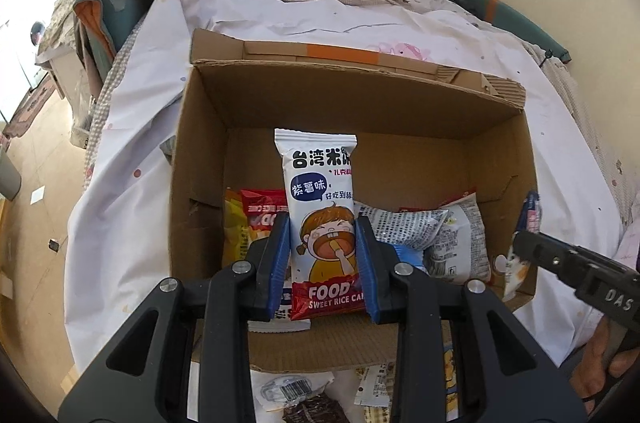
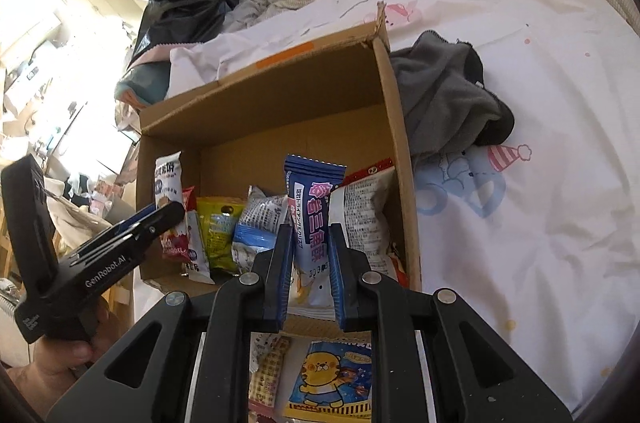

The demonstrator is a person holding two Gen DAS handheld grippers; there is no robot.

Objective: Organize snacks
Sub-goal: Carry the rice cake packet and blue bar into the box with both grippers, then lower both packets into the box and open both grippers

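The left gripper (image 1: 323, 259) pinches a rice cake packet (image 1: 320, 219) upright. The right gripper (image 2: 309, 271) pinches a blue snack packet (image 2: 314, 223). Ahead of both sits the cardboard box (image 1: 360, 103).

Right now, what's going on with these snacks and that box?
A person is packing snacks into an open brown cardboard box on a white bedsheet. The left tool grips a white-and-red sweet rice cake packet upright over the box; the right tool grips a blue-and-white snack packet. Several packets already lie inside, and a few wait in front on the sheet.
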